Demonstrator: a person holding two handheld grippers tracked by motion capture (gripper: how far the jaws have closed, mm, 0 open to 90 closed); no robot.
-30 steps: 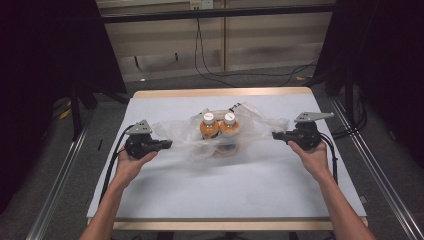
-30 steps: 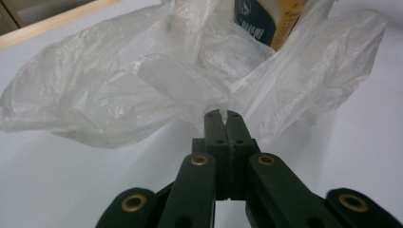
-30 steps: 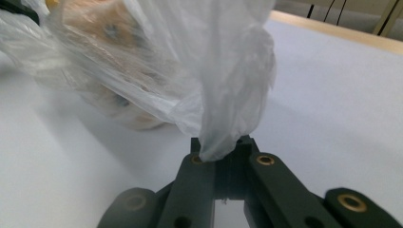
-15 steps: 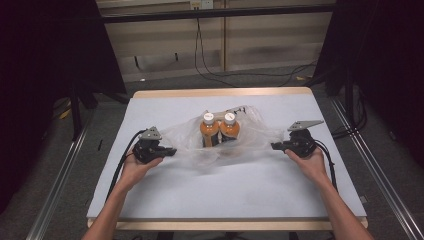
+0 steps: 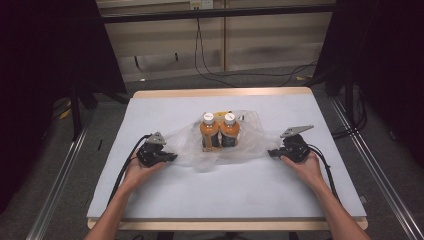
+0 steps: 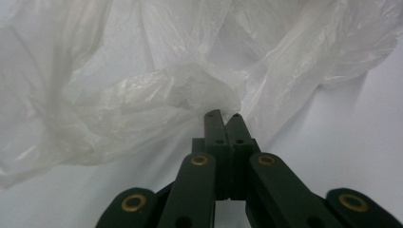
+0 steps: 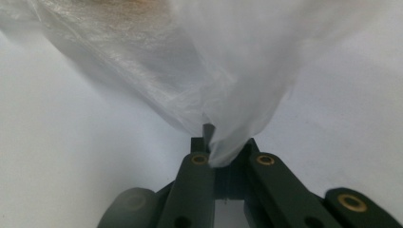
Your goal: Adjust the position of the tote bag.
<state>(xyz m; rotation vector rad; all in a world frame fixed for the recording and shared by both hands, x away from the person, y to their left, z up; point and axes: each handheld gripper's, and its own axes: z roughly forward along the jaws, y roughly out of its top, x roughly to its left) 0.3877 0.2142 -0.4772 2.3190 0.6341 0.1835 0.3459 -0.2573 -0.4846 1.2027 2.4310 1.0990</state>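
Your left tongs (image 5: 172, 157) and right tongs (image 5: 271, 153) are each clamped on opposite ends of the plastic bag (image 5: 252, 137) mid-table (image 5: 150, 200); its two orange bottles (image 5: 220, 131), seemingly upright, stand between them.

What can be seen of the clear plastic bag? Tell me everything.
The plastic bag is thin, clear and crinkled, lying spread on the white table cover. Two orange bottles with white caps stand upright inside it, side by side. The left gripper is shut on its left edge, the right gripper on its right edge, film bunched at both jaws.
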